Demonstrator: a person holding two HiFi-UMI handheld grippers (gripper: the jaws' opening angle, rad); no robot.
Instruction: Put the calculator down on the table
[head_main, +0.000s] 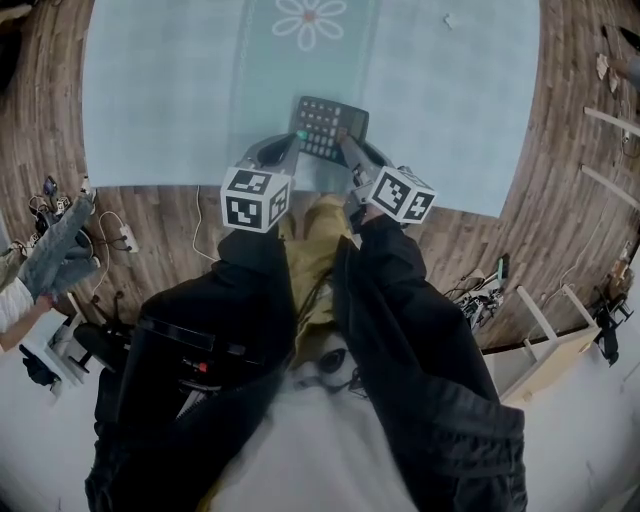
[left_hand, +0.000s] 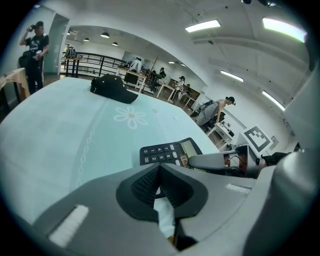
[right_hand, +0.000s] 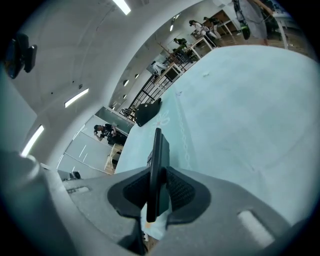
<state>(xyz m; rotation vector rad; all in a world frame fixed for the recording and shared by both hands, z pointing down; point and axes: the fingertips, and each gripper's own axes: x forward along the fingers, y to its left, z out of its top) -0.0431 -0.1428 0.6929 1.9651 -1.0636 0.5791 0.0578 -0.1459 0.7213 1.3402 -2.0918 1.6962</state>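
My right gripper (right_hand: 156, 176) has its ribbed dark pads pinching the flat black plastic calculator with rows of grey keys (head_main: 328, 126) by its near edge. In the right gripper view the calculator stands edge-on between the pads, running away from me over the table. The table (head_main: 160, 90) is wide and covered with a pale teal cloth, and the calculator sits over its near edge, about midway along that edge. I cannot tell whether its underside touches the cloth yet. My left gripper (left_hand: 159, 169) has its pads pressed together at the tips with nothing between them. It lies over the same near edge of the table, just beside the calculator's left corner, and no view shows me whether they touch. Printed at the table's middle is a white daisy with an orange centre (head_main: 309, 20). At the table's far end lies a soft black cap (left_hand: 112, 88), well apart from the calculator.
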